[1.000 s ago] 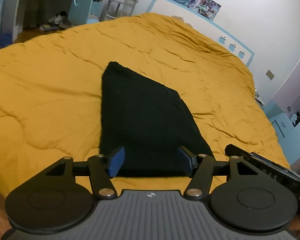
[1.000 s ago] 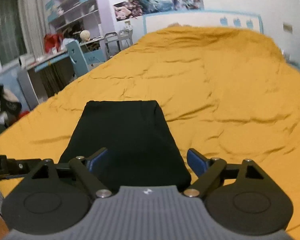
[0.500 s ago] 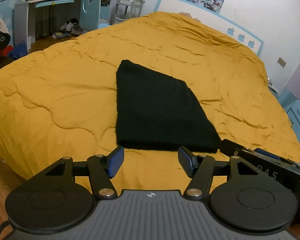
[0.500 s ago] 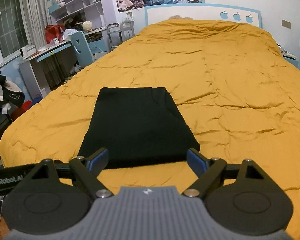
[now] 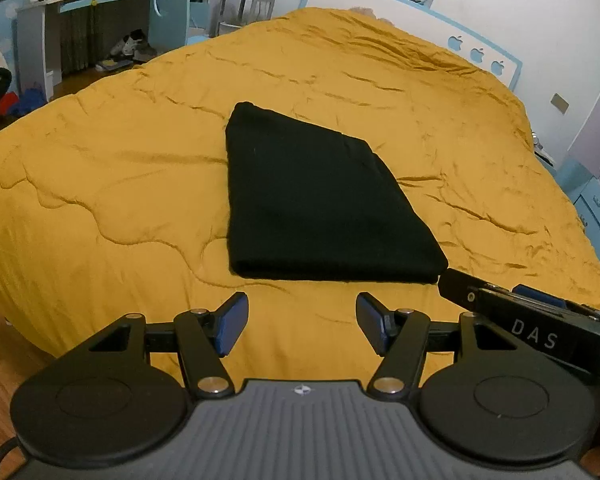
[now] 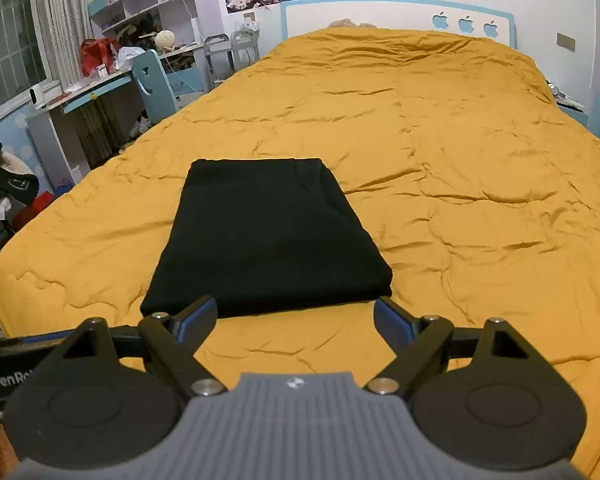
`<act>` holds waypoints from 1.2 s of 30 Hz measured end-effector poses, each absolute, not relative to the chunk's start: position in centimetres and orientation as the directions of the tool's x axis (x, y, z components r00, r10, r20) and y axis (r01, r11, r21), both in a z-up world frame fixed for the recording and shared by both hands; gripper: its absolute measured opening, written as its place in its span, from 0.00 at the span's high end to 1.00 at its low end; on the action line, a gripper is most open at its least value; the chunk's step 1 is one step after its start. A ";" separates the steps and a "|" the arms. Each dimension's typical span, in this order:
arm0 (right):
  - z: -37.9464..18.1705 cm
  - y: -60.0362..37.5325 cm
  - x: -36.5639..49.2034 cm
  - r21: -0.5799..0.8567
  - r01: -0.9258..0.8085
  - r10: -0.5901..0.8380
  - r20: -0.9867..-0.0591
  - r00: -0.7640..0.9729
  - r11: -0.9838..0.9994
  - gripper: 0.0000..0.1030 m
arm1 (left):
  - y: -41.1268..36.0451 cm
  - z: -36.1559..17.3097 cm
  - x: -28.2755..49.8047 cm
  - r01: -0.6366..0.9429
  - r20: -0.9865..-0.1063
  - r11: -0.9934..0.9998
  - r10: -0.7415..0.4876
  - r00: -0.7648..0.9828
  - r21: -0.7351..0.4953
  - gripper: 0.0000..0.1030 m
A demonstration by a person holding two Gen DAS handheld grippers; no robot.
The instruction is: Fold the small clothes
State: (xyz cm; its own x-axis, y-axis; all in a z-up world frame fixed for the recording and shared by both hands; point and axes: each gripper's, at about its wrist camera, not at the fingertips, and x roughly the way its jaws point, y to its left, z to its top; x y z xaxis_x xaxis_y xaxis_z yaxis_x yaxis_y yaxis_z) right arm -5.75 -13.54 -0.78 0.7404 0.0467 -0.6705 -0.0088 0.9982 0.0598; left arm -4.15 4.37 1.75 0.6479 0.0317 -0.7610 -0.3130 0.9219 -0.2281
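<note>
Right wrist | black garment [image 6: 268, 236] folded rectangular, matte | quilted yellow bedspread [image 6: 460, 160]

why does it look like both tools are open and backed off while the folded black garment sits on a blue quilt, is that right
Not quite: the quilt is mustard yellow, not blue, as the right wrist view shows plainly. The rest holds. The left tool and right tool are both open and hold nothing, and the folded black garment lies flat on the quilt just beyond their fingertips.
</note>
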 end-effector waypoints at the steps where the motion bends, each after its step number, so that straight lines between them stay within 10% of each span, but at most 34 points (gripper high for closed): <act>1: -0.8 -13.5 -5.7 0.057 -0.008 0.044 -0.670 0.741 0.998 0.21 | 4.4 1.7 -4.2 -0.314 -0.762 0.921 0.031 0.646 -0.229 0.30; 36: -0.8 -13.6 -5.9 0.048 0.013 0.023 -0.682 0.731 0.999 0.21 | 4.2 1.9 -4.1 -0.297 -0.774 0.927 0.012 0.634 -0.229 0.32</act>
